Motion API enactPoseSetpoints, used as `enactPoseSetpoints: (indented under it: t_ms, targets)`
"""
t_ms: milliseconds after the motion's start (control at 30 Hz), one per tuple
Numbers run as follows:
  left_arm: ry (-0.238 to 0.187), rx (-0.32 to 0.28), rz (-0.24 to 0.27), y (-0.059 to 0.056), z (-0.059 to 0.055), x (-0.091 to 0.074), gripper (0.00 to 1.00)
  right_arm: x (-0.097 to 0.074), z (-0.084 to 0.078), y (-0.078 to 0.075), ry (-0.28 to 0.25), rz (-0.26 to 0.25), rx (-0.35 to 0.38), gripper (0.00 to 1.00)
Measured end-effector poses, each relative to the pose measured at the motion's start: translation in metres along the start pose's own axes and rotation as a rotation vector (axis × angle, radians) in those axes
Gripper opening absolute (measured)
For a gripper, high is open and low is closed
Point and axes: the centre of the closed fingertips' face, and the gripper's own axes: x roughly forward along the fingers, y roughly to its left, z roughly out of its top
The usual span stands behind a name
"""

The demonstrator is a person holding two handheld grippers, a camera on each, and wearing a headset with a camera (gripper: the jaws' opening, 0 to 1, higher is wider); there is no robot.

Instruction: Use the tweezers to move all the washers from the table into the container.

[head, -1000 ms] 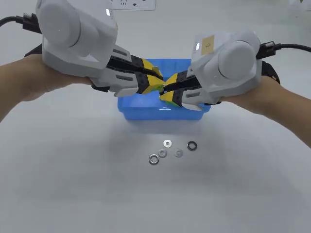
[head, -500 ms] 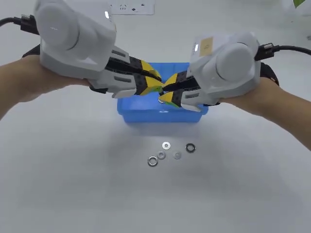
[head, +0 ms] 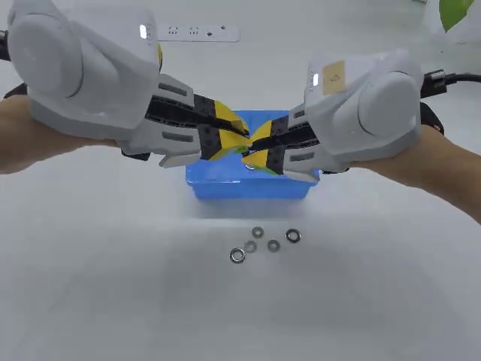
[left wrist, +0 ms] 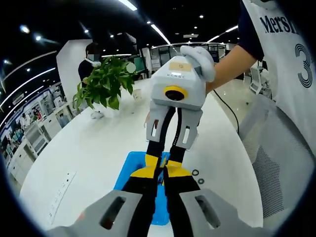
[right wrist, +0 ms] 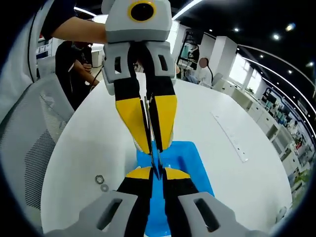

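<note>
Washers [head: 250, 246] first: in the head view, five small flat metal rings are seen bunched loosely on the white table [head: 105, 293], just off the near wall of the blue container [head: 248, 186] and not touching it. Four look pale and silvery. A darker washer [head: 293, 236] sits at the end of the bunch, on the right gripper's side.

Both grippers are held over the container's open top, nose to nose, with the yellow tips almost meeting. The left gripper [head: 239, 137] is clamped down on the tweezers [right wrist: 150, 128]. That's only made clear by the right gripper view, where a thin metal strip is pinched between the yellow pads and runs down toward the container. In the head view the tweezers get lost among the jaws.

The right gripper [head: 252, 149] is drawn in narrow, with the tweezers' tip sitting in the slit between its jaws. Whether it's actually being pinched there can't be told.

In the left gripper view the right gripper is seen head-on above the container, two washers lie just beside the container's wall, and a leafy plant [left wrist: 106, 86] stands well beyond it. A white power strip [head: 192, 32] is picked up in the head view, on the table past the container's far side.
</note>
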Motion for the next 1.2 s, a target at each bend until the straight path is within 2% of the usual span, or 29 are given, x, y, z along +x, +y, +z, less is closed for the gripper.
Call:
enactPoseSetpoints:
  t_ms: [67,233,433,533,733,1067,1200]
  targets:
    - [-0.007,0.015,0.007,-0.003,0.005,-0.004,0.08,-0.003,0.005,0.004,-0.006,-0.003,-0.011,0.09]
    - [-0.020,0.006,0.015,-0.013,0.013,-0.009,0.08,-0.008,0.009,0.013,-0.017,0.002,-0.026,0.09]
    - [-0.028,0.019,0.010,-0.031,0.017,-0.011,0.08,-0.018,0.012,0.033,-0.043,-0.001,0.013,0.09]
    - [-0.031,0.016,0.007,-0.037,0.019,-0.013,0.08,-0.020,0.012,0.038,-0.049,-0.002,0.022,0.09]
    - [-0.031,0.018,-0.001,-0.054,0.016,-0.019,0.08,-0.024,0.015,0.059,-0.066,0.009,0.054,0.09]
    - [-0.002,-0.048,0.001,-0.086,-0.010,-0.026,0.08,-0.014,0.003,0.096,-0.038,0.060,0.060,0.09]
    - [0.007,-0.071,-0.002,-0.095,-0.016,-0.026,0.08,-0.010,-0.001,0.111,-0.033,0.091,0.073,0.09]
